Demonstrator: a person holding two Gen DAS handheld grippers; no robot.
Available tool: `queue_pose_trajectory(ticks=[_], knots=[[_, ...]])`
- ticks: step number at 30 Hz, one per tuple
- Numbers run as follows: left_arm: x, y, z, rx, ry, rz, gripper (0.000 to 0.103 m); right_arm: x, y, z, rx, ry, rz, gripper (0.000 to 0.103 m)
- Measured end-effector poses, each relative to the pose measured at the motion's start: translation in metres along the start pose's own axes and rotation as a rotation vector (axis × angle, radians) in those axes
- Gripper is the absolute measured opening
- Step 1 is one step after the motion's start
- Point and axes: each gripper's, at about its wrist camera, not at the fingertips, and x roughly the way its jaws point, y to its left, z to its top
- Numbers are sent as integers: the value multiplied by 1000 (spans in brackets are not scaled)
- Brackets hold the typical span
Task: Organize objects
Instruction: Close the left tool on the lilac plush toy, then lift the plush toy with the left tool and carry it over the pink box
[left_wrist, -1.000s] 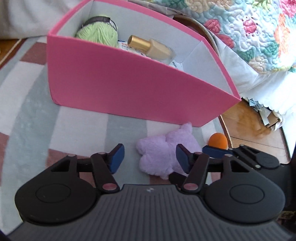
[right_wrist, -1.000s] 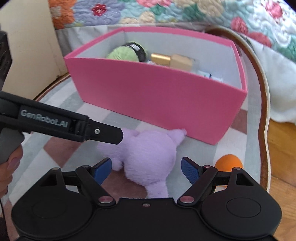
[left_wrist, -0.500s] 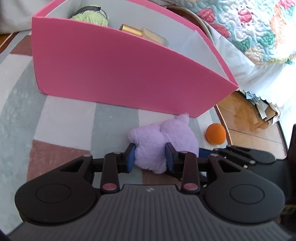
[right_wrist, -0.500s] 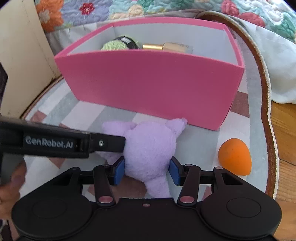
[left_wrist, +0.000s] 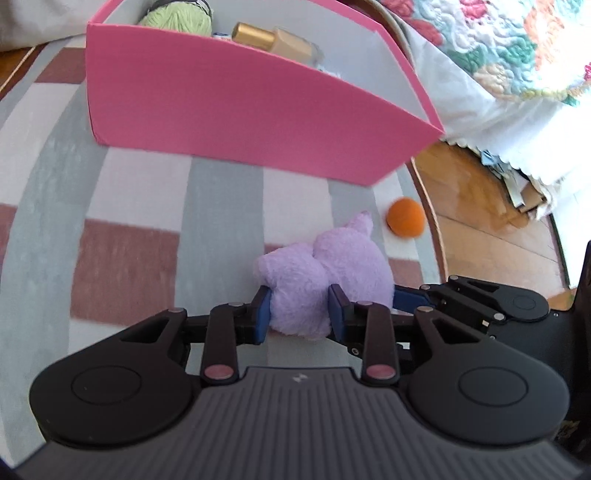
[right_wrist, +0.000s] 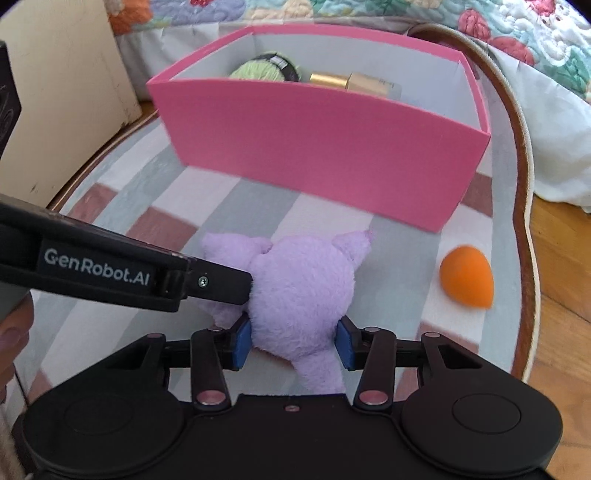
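On the striped rug (right_wrist: 177, 192), short of the pink box (right_wrist: 317, 155), the left gripper (left_wrist: 299, 314) pinches one limb of the purple plush toy (right_wrist: 299, 291). The right gripper (right_wrist: 293, 341) is closing on its body, pads touching. Lift both together, clear the box wall, leaving the orange sponge (right_wrist: 466, 275) undisturbed.

Lilac plush toy (right_wrist: 299, 291); pink box (right_wrist: 317, 155); orange sponge (right_wrist: 466, 276); grey-white-maroon checked rug (left_wrist: 122, 206); floral quilt (left_wrist: 498, 44).
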Motion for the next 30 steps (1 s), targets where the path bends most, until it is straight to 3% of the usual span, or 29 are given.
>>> queue_pose_trajectory(ticks=[7,17,22,30], knots=[[-33,-15,-10,23,20,-27,31,-32,8,-3,22,57,10,51],[-96,-37,-11,-1,-64,-45,31,-88,23,18,-26,57,16,51],[-130,-46,-7,-3,-116,-38,31,-115,29,31,-41,-3,37,51],[-180,-75,19,97,-195,18,31,-152,38,61,-81,-86,48,52]])
